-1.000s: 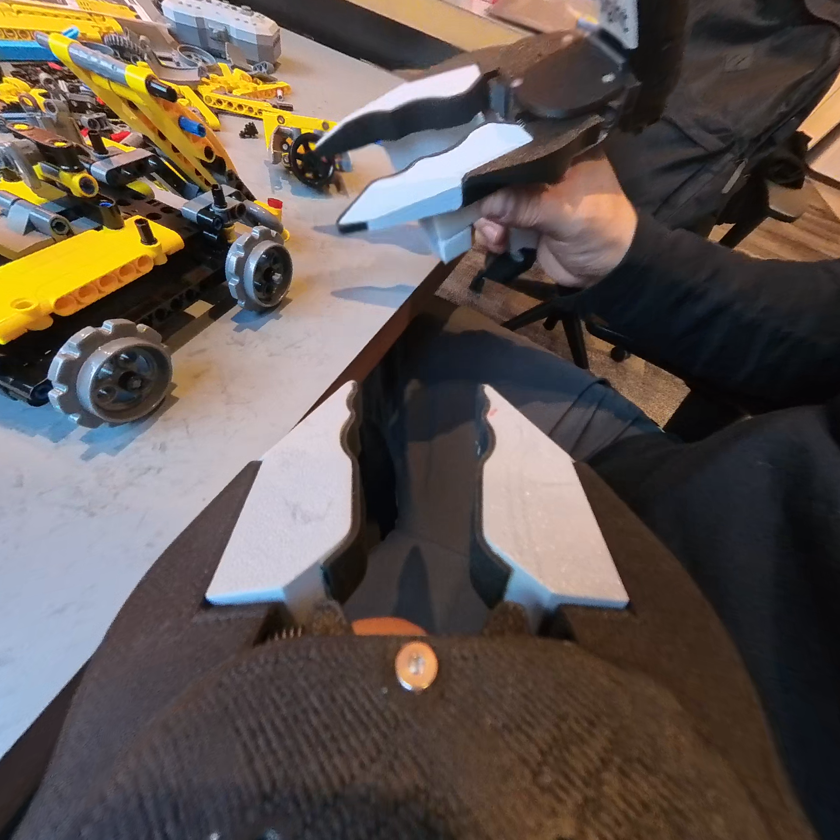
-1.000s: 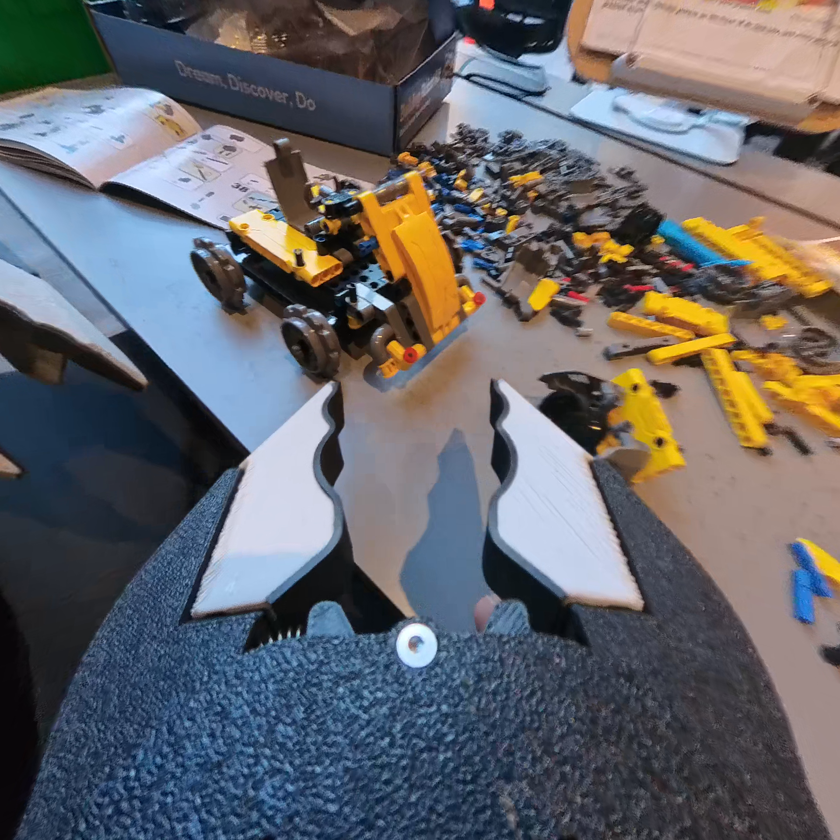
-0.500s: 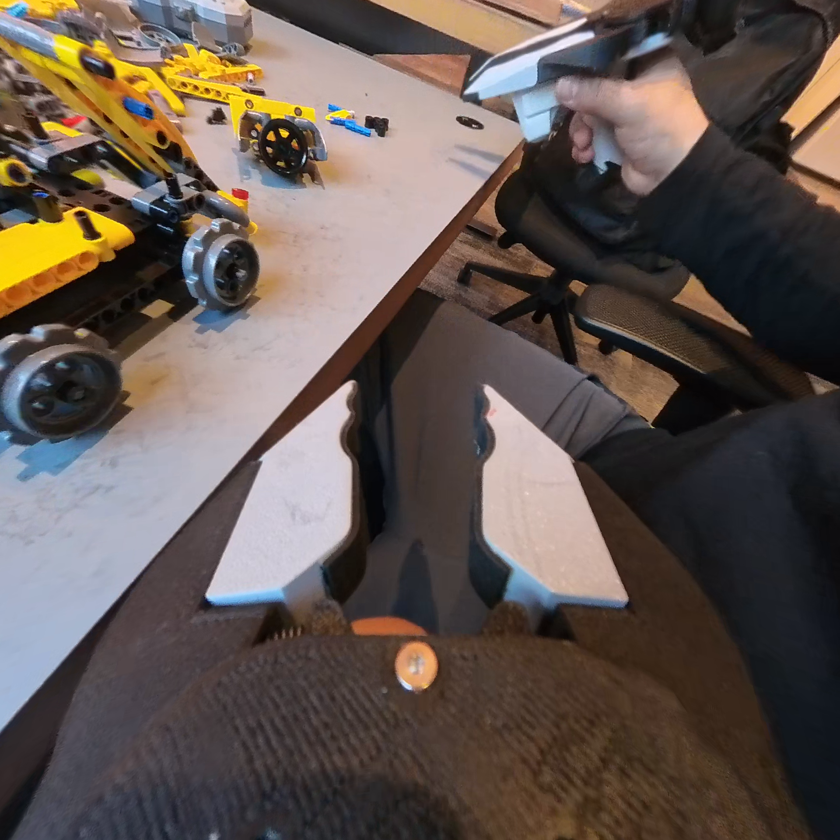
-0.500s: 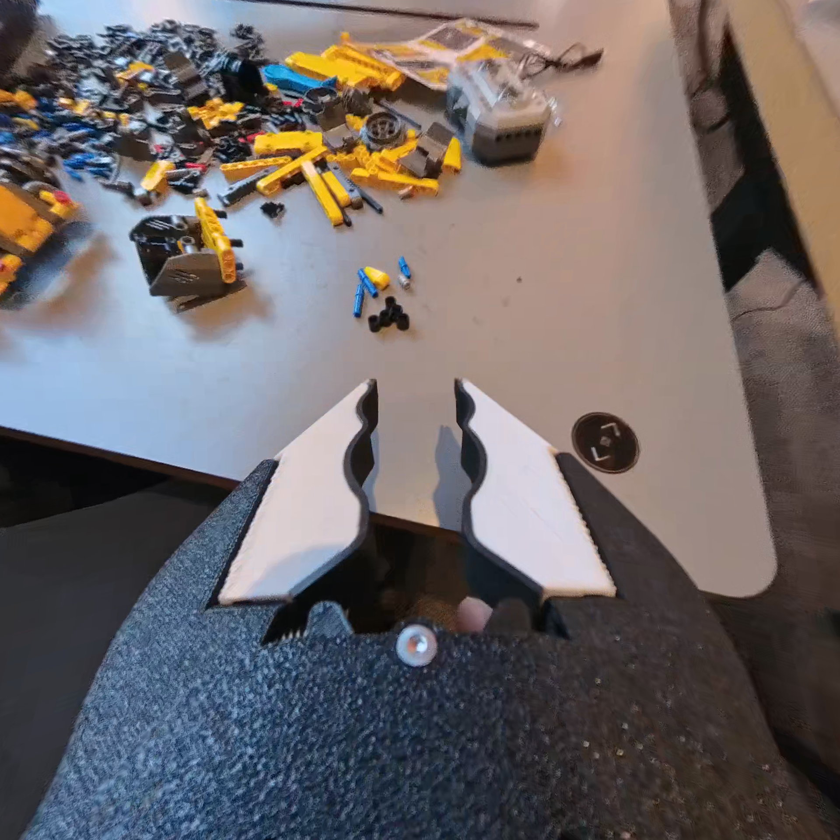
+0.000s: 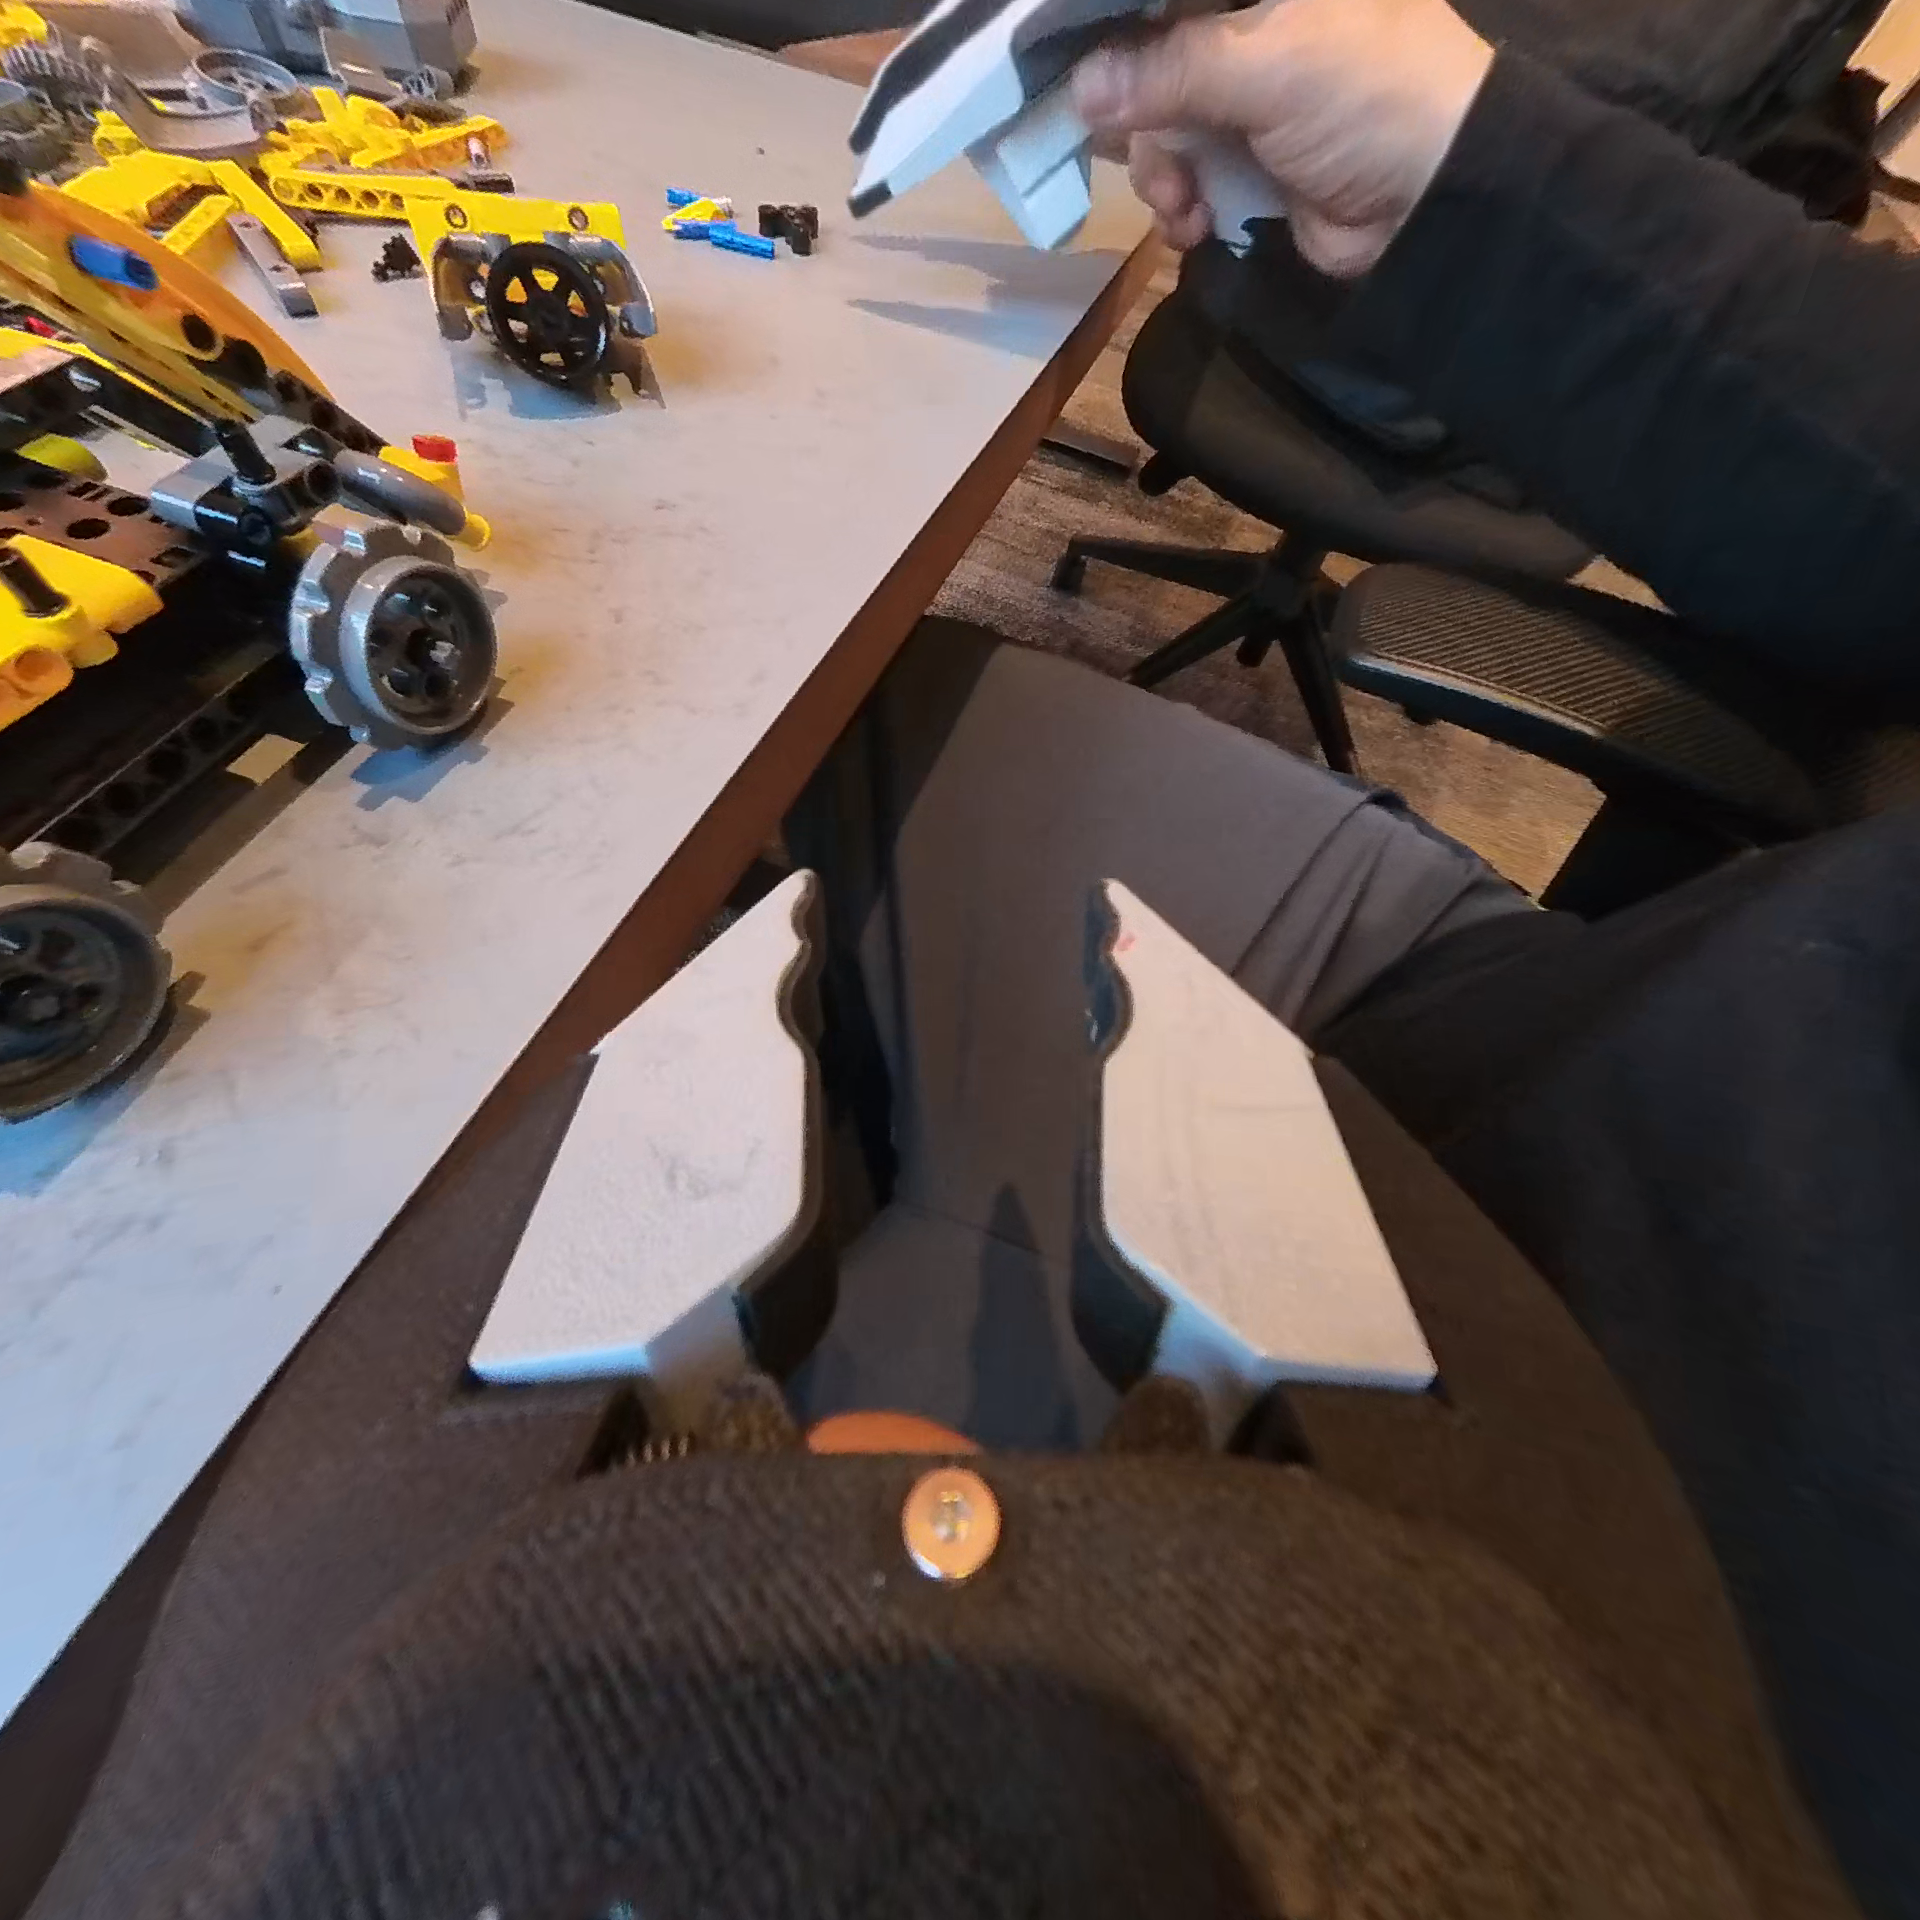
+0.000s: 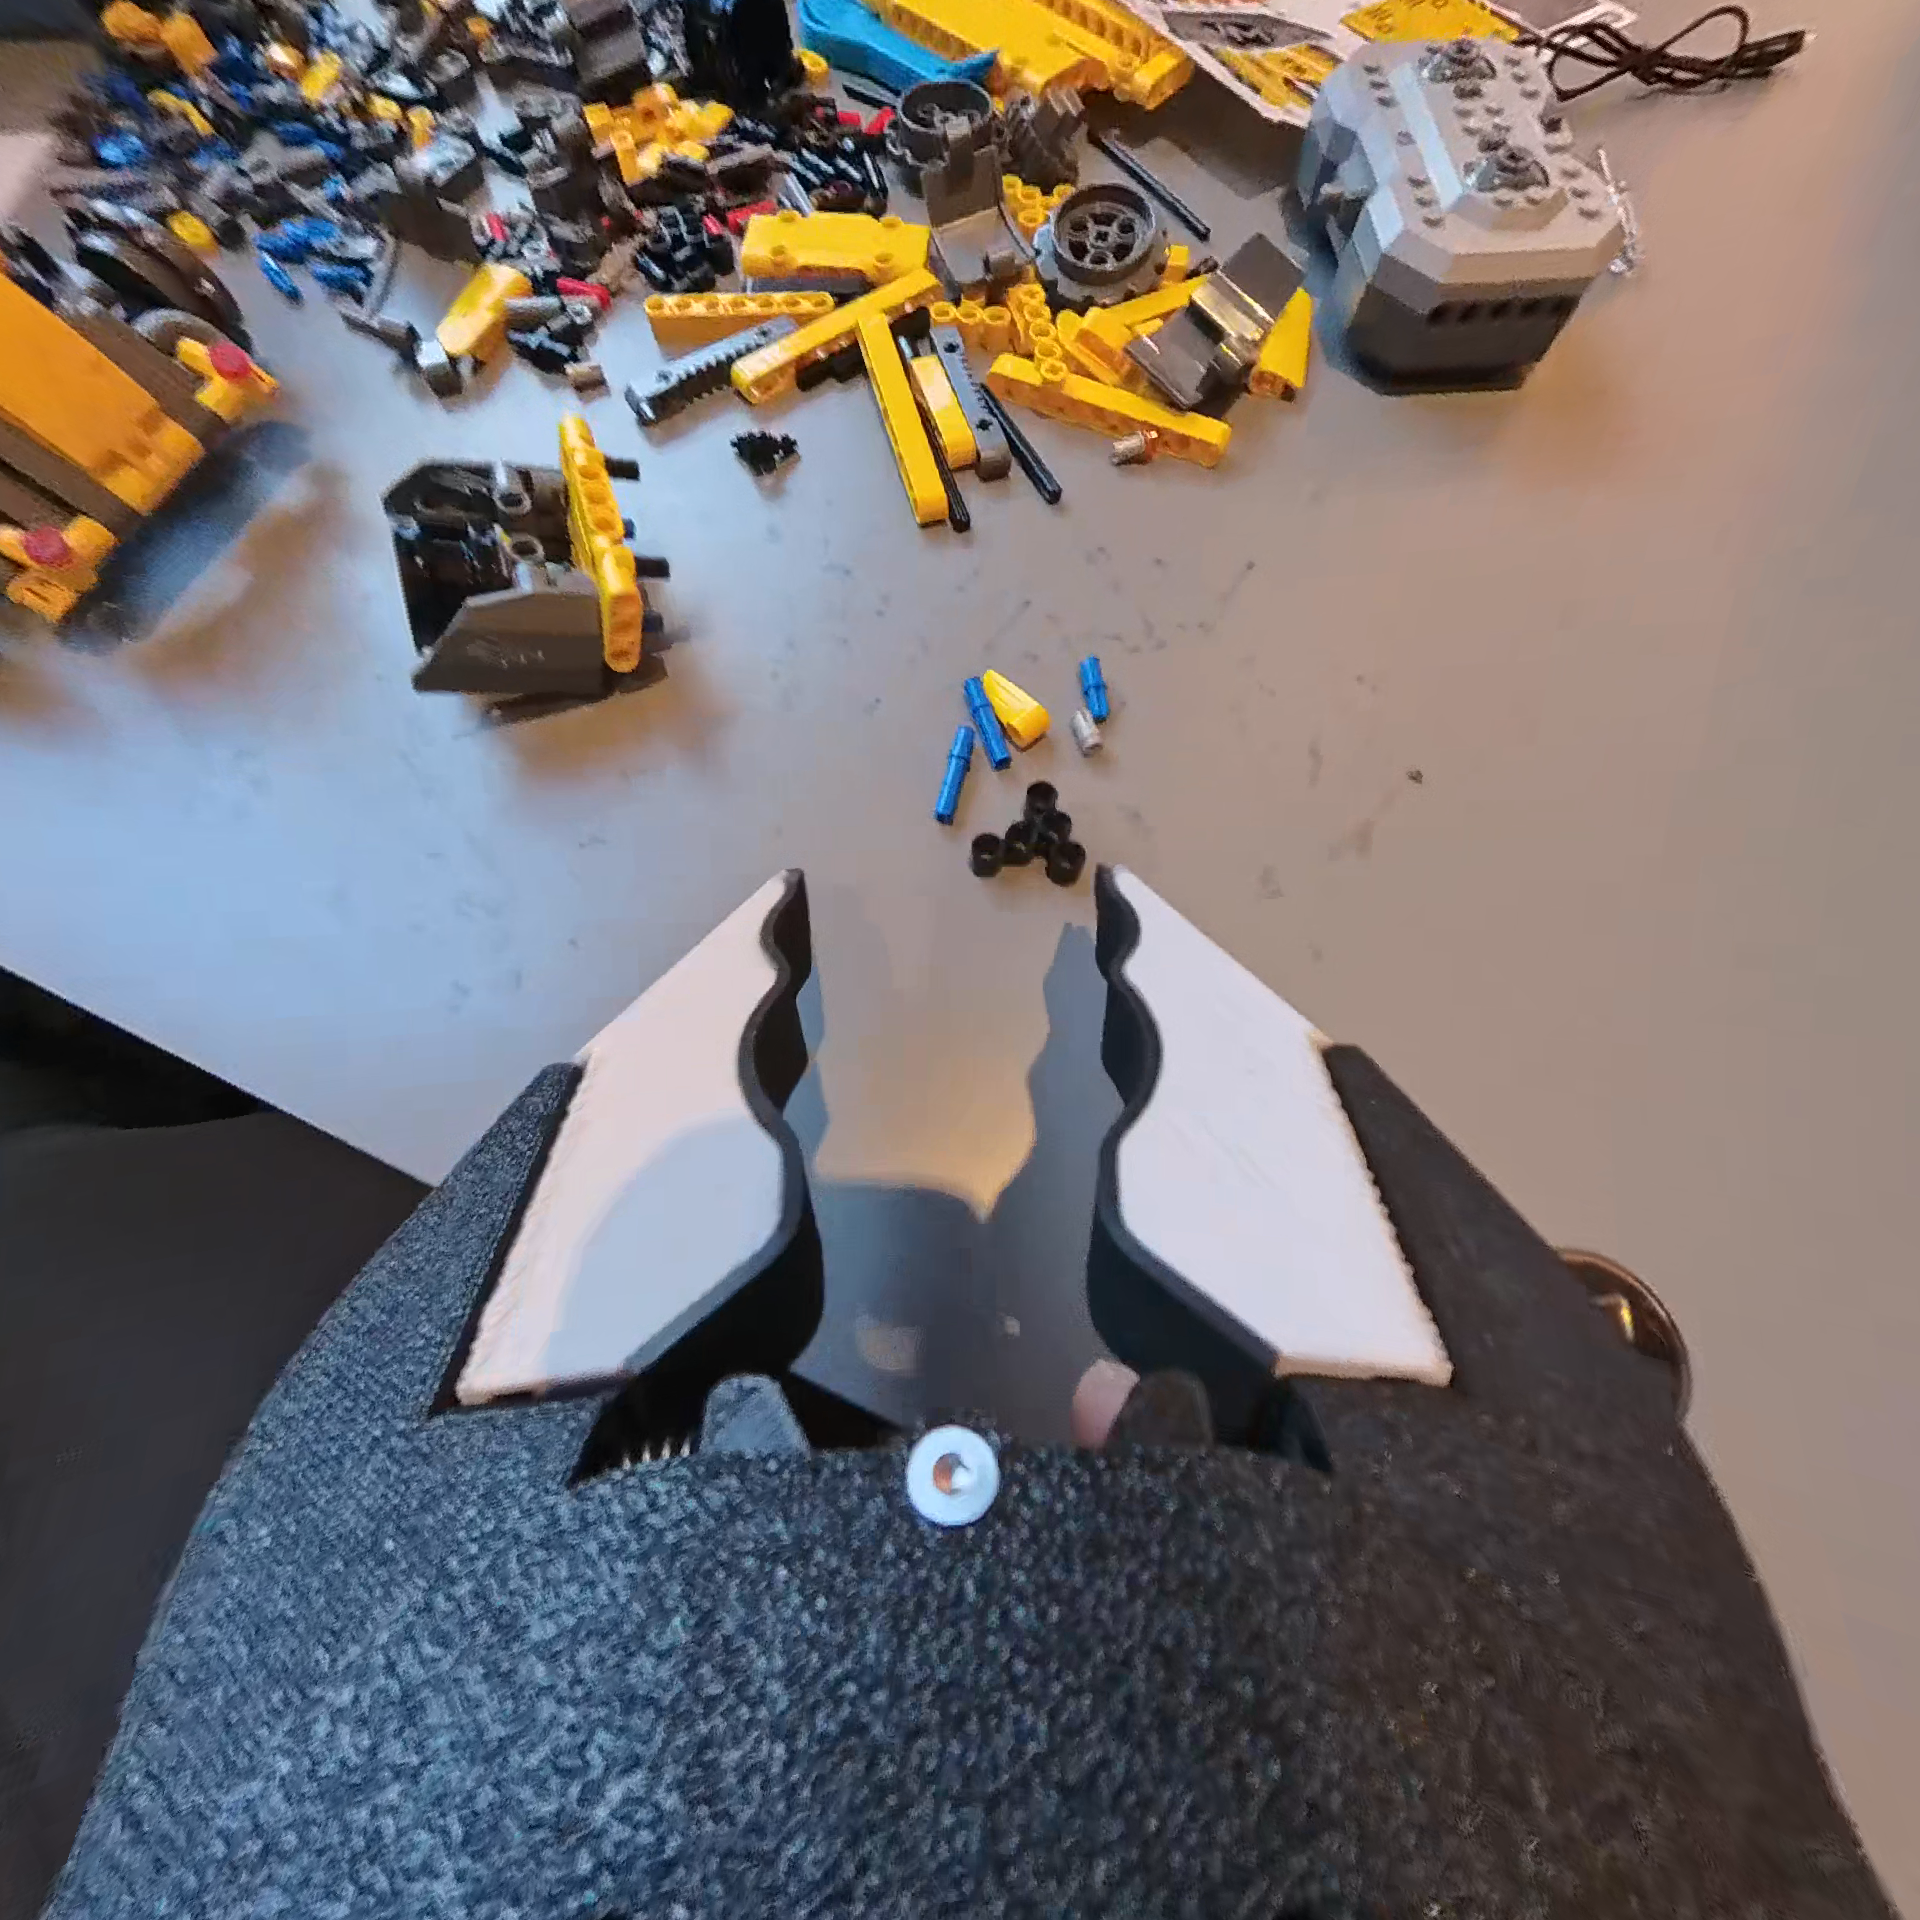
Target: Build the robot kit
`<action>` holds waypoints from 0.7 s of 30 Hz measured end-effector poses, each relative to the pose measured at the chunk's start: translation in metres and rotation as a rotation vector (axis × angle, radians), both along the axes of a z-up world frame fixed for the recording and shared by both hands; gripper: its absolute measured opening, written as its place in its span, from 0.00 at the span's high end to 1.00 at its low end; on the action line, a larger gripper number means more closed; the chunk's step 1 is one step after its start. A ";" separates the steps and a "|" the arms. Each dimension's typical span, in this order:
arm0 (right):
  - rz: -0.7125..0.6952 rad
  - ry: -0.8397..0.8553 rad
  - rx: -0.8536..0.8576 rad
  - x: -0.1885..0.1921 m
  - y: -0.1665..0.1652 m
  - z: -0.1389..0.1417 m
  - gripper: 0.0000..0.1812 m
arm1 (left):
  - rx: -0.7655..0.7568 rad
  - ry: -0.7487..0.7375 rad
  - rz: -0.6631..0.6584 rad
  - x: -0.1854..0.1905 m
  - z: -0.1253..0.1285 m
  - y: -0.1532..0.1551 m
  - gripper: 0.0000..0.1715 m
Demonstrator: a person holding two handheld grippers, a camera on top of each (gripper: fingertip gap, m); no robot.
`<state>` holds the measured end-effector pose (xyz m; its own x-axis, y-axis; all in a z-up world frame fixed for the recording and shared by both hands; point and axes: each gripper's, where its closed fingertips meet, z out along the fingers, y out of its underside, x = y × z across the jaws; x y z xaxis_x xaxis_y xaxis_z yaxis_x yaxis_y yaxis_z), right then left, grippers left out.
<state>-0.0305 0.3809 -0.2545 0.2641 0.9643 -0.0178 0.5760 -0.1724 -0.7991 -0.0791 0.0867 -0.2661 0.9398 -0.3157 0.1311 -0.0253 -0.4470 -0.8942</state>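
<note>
Both tools gape empty: the right gripper (image 6: 951, 894) hovers just near of small black connector pieces (image 6: 1029, 836) and blue pins (image 6: 982, 717), the left gripper (image 5: 956, 904) beside the grey table (image 5: 644, 582) edge.

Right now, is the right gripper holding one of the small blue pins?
No, the right gripper is open and empty above the table, and the blue pins lie on the table ahead of its fingertips.

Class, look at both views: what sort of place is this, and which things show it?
Probably an office or hobby workspace: a grey tabletop strewn with loose yellow and black plastic building pieces, a half-built yellow toy vehicle, and a black mesh swivel office chair beside it.
</note>
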 end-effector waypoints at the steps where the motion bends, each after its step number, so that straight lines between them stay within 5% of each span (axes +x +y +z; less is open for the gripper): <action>1: 0.005 0.011 -0.014 -0.003 0.000 0.002 0.70 | 0.003 -0.004 0.000 0.000 0.002 -0.001 0.71; 21: 0.136 -0.156 0.035 -0.013 0.013 -0.013 0.72 | 0.001 -0.055 -0.009 0.004 0.005 -0.005 0.71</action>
